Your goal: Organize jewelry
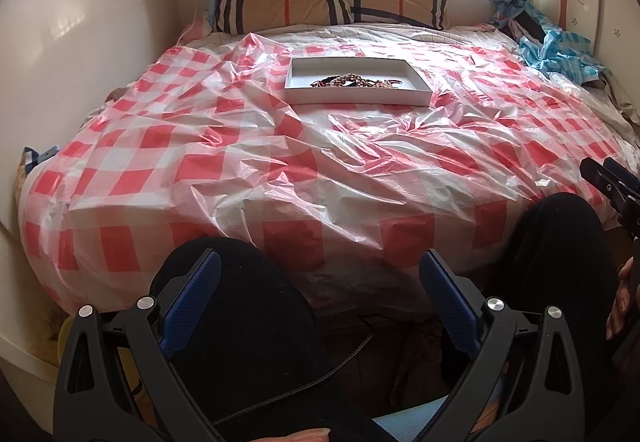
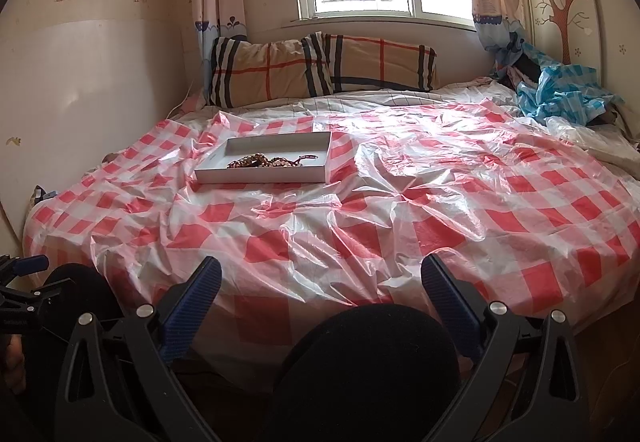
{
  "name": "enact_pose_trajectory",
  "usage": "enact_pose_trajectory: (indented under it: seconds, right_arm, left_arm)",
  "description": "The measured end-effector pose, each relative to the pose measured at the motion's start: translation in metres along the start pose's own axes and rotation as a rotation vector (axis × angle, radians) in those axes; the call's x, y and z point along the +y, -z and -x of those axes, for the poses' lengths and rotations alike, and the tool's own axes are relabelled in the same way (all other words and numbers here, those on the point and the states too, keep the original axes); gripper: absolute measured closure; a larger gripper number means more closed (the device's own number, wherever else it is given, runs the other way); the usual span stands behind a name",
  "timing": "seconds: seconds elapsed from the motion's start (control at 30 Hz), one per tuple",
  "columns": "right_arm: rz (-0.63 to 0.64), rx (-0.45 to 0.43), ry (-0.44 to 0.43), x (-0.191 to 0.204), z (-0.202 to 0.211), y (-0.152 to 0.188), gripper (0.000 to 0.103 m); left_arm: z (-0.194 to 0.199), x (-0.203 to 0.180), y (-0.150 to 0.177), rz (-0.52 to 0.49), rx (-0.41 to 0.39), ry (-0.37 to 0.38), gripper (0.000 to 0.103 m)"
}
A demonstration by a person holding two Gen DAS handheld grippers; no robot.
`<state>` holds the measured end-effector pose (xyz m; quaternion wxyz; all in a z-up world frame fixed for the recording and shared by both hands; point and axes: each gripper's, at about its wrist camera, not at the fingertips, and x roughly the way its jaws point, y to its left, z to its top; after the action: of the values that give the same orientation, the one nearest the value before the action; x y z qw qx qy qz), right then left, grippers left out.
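On the checked plastic sheet (image 1: 280, 162) the white tray (image 1: 356, 95) already held the beaded jewelry (image 1: 356, 81), nothing lay loose, and both the left gripper (image 1: 320, 302) and right gripper (image 2: 320, 302) gaped empty well short.

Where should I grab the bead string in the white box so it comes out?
Probably pinch a loop at the top of the bead pile with the open right hand-held gripper, coming straight down. The shallow white box is open above, and its walls block the sides.
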<state>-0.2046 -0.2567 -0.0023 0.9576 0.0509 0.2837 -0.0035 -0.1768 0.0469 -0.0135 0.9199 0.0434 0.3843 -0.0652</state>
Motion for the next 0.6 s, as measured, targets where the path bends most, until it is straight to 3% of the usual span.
enact_pose_trajectory:
  seconds: [0.6]
  right_arm:
    - [0.005, 0.008, 0.003, -0.0019, -0.0017, 0.0013, 0.007]
  left_arm:
    - [-0.0003, 0.0008, 0.0002, -0.002, 0.001, 0.0, 0.008]
